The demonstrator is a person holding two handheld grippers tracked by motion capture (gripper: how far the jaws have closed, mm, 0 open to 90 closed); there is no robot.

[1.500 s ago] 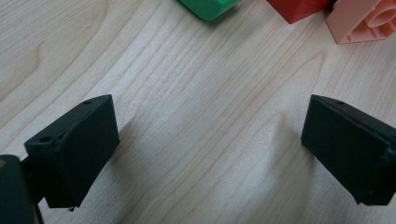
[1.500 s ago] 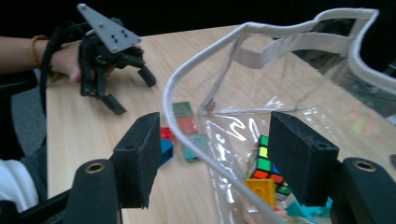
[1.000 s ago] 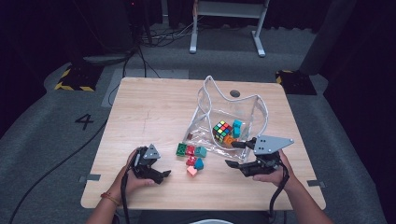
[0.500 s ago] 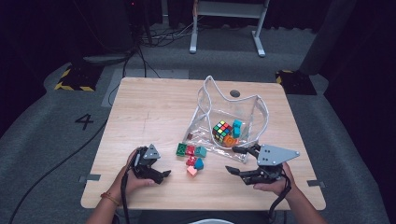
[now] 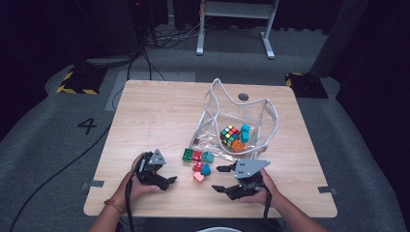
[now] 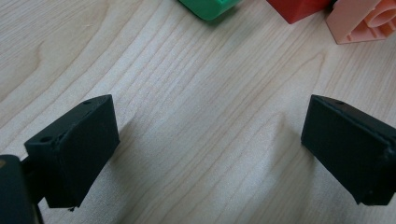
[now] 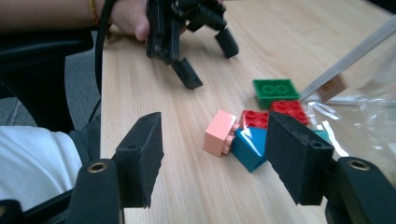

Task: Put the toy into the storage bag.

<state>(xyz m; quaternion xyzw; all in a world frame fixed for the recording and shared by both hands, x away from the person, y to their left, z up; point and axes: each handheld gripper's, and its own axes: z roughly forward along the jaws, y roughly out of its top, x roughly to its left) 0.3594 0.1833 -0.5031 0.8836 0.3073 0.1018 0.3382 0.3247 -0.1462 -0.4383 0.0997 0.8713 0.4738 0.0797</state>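
Right gripper [image 5: 221,179] has dropped low toward the loose bricks, jaws just closing a bit with nothing between them; left gripper [image 5: 167,179] parked, released; pink brick [image 7: 220,132] sits just ahead on the table [image 5: 159,111] — light, hard plastic, pinch its flat sides.

Bare tabletop [image 5: 159,116] lies open across the whole far-left half, so a hand could pass there freely. Between the left tongs [image 5: 167,181] and the right tongs [image 5: 218,179] a short stretch of wood stays free, narrowed by the pink brick [image 5: 198,177] and blue brick [image 5: 206,169]. Behind these, the green brick [image 5: 187,154] and red bricks [image 5: 197,155] sit just before the clear bag [image 5: 263,121] (upright, its mouth open), which blocks the right middle.
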